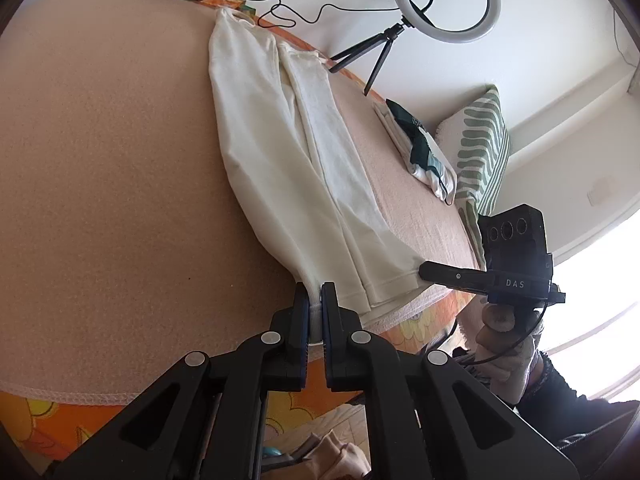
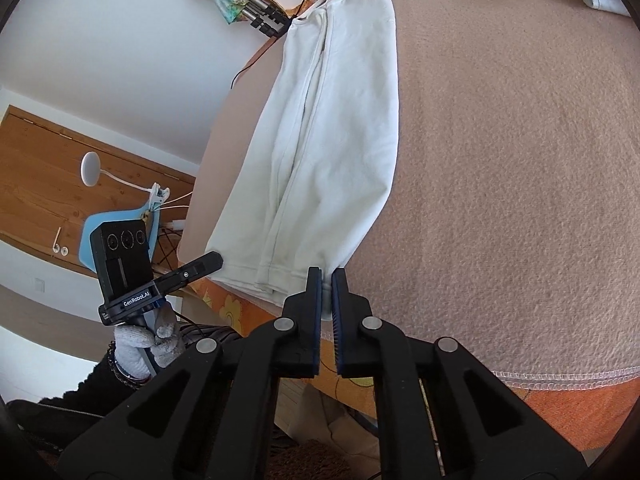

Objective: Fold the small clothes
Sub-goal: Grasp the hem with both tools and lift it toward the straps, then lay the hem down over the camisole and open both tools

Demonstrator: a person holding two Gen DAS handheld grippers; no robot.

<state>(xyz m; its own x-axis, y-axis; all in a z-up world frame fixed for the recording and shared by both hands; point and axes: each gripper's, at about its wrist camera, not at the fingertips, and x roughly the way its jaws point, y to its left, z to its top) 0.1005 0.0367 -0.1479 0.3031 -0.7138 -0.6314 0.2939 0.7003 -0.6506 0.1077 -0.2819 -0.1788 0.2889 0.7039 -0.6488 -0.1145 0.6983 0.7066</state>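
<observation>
1. White cotton trousers [image 1: 304,168], folded lengthwise with one leg over the other, lie stretched across the peach-pink fleece blanket [image 1: 100,160] on your bed, waistband end at the near edge and cuffs at the far edge.
2. Your left claw [image 1: 315,300] is clamped on one near corner of the trousers' ribbed waistband; white fabric shows pinched between its blue-lined fingers [image 1: 301,304].
3. Your right claw [image 2: 327,290] grips the other near corner in the same way (a small fold of cloth sits between its fingers [image 2: 313,292]).
4. Both corners are held just past the blanket's stitched hem, over the orange floral bedsheet [image 2: 580,404].
5. From the left wrist view, a pile of dark green and white clothes [image 1: 420,148] sits further along the bed, beside a green-striped white pillow [image 1: 482,148].
6. A white ring light on a black tripod [image 1: 446,0] stands past the far side of the bed, near the trousers' cuffs.
</observation>
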